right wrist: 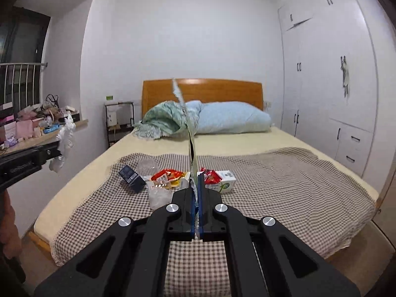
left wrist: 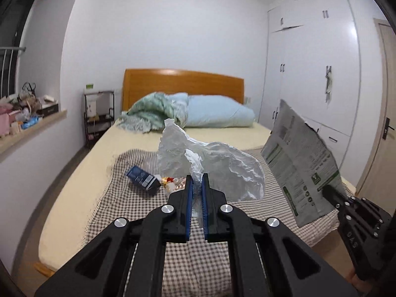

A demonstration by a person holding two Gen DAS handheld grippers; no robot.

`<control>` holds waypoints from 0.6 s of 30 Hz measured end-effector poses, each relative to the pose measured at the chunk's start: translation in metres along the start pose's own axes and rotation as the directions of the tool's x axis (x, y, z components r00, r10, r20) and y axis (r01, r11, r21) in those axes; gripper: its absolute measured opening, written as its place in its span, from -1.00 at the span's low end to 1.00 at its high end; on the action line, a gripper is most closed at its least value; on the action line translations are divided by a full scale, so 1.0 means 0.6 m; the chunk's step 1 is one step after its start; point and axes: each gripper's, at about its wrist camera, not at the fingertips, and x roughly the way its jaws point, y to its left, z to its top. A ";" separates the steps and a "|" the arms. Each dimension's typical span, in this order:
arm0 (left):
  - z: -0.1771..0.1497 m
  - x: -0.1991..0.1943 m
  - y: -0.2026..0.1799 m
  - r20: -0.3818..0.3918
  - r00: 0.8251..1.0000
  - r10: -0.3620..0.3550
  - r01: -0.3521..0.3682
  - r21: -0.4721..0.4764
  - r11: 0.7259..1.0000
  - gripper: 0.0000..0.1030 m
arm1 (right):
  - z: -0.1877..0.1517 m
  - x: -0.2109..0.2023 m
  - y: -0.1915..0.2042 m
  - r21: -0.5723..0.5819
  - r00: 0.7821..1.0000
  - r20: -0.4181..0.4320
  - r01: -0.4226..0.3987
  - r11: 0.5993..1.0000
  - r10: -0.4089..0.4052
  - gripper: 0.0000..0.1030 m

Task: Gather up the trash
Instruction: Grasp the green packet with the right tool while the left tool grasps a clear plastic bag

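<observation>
My left gripper [left wrist: 197, 182] is shut on a crumpled clear plastic bag [left wrist: 217, 163] and holds it up above the checked cloth on the bed. My right gripper [right wrist: 197, 182] is shut on a grey printed mailer bag [right wrist: 191, 146], seen edge-on in its own view; in the left wrist view the mailer bag [left wrist: 302, 158] stands flat-on at the right. More trash lies on the cloth: a dark blue box [right wrist: 131, 175], red snack wrappers [right wrist: 168, 177], a clear plastic cup [right wrist: 147, 166] and a white and green carton [right wrist: 224, 182]. The dark blue box [left wrist: 143, 180] shows in the left view too.
The bed [right wrist: 247, 141] has a checked cloth [right wrist: 284, 185], a blue pillow [right wrist: 232, 121] and a green blanket [right wrist: 163, 121] by the wooden headboard. A cluttered window ledge [right wrist: 37, 126] and a black rack [right wrist: 118, 121] are left. White wardrobes [right wrist: 334, 86] line the right wall.
</observation>
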 end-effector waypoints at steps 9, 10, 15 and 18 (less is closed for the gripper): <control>-0.011 -0.040 -0.130 -0.024 0.989 -0.144 0.145 0.073 0.987 -0.92 | -0.018 -0.111 -0.142 0.029 0.986 0.016 0.168 0.985 -0.168 -0.97; -0.014 -0.038 -0.152 -0.031 0.985 -0.167 0.169 0.085 0.982 -0.92 | -0.022 -0.124 -0.165 0.037 0.980 0.012 0.199 0.979 -0.200 -0.97; -0.044 -0.017 -0.265 -0.093 0.955 -0.283 0.294 0.140 0.946 -0.92 | -0.053 -0.193 -0.284 0.049 0.929 -0.018 0.370 0.928 -0.369 -0.97; -0.077 0.001 -0.346 -0.149 0.928 -0.340 0.364 0.187 0.912 -0.92 | -0.083 -0.239 -0.356 0.072 0.885 -0.050 0.465 0.883 -0.462 -0.97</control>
